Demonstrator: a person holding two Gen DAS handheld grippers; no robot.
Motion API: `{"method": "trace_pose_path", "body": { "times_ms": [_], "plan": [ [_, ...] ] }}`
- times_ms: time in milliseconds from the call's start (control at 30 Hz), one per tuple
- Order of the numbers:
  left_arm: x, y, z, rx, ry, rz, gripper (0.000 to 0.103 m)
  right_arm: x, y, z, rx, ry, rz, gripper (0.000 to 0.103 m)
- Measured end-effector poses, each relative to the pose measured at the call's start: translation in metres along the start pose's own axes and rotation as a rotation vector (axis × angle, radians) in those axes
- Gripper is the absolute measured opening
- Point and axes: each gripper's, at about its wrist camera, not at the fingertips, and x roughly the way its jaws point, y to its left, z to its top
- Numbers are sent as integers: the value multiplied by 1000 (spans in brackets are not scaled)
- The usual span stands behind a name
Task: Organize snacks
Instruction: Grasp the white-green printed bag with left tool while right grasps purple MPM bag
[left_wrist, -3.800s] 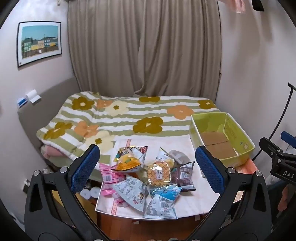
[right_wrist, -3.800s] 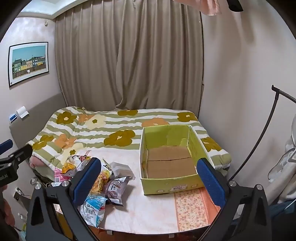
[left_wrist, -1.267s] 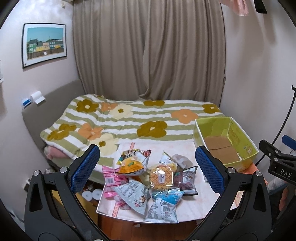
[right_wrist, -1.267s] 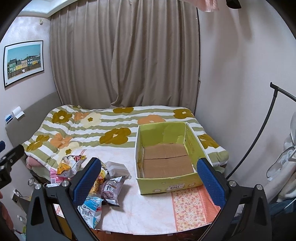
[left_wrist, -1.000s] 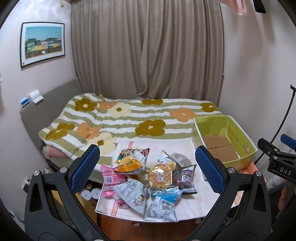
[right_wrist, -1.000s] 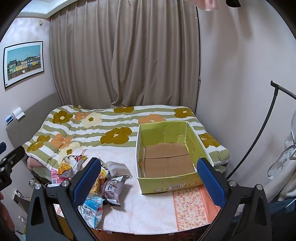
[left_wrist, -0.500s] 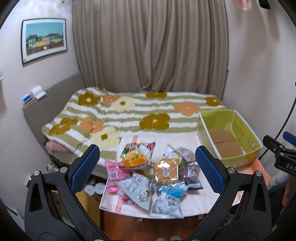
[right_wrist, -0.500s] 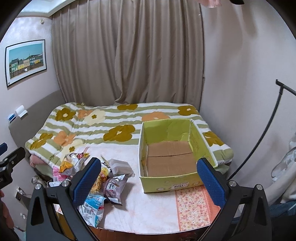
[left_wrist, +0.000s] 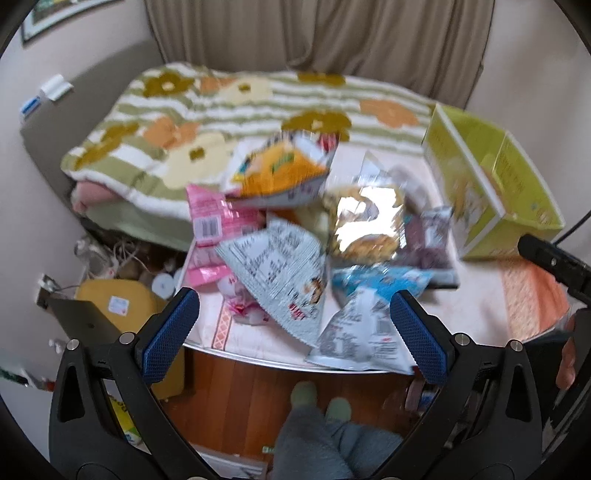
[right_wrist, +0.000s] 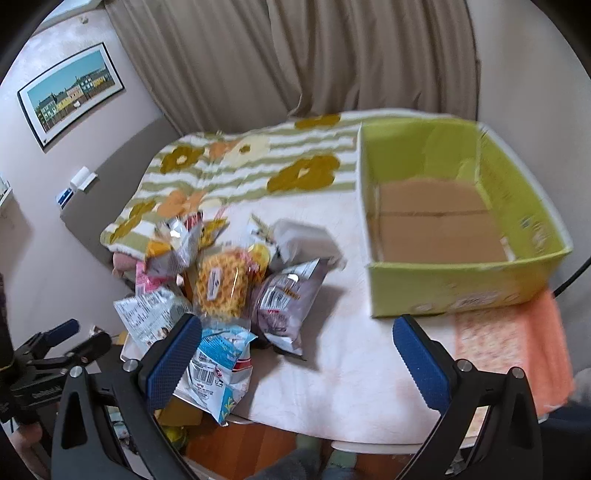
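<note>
Several snack bags lie piled on the left of a white table (right_wrist: 332, 387): an orange bag (left_wrist: 280, 173), a pink bag (left_wrist: 210, 218), a grey-white bag (left_wrist: 284, 273), a waffle pack (right_wrist: 219, 284), a purple bag (right_wrist: 284, 299) and a blue bag (right_wrist: 218, 354). An empty green cardboard box (right_wrist: 461, 288) stands at the table's right; it also shows in the left wrist view (left_wrist: 517, 206). My left gripper (left_wrist: 295, 328) is open above the pile's near edge. My right gripper (right_wrist: 299, 358) is open over the table's front, between pile and box.
A bed with a flowered striped blanket (right_wrist: 240, 166) lies behind the table. A yellow box (left_wrist: 122, 302) and clutter sit on the floor left of the table. The person's legs and feet (left_wrist: 317, 406) stand at the table's front edge on wooden floor.
Both grippers have dropped and tilted down toward the table, much closer to the snack pile and box. Both remain open and empty.
</note>
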Motion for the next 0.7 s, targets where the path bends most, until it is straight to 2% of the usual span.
{"method": "trace_pose_path", "body": {
  "times_ms": [100,267,533,600,700],
  "plan": [
    [32,9,-1,3,56,-10,102,25,1,-3,21,27,-2,103],
    [65,17,5,-2,82,-30,102,60,3,-7,34,76,5,103],
    [107,12,18,71,133,-75,102,98,-1,-8,86,116,1,103],
    [114,10,21,80,138,-83,101,102,-5,-8,101,124,10,100],
    [122,10,23,88,156,-89,94,107,-8,-8,125,137,33,93]
  ]
}}
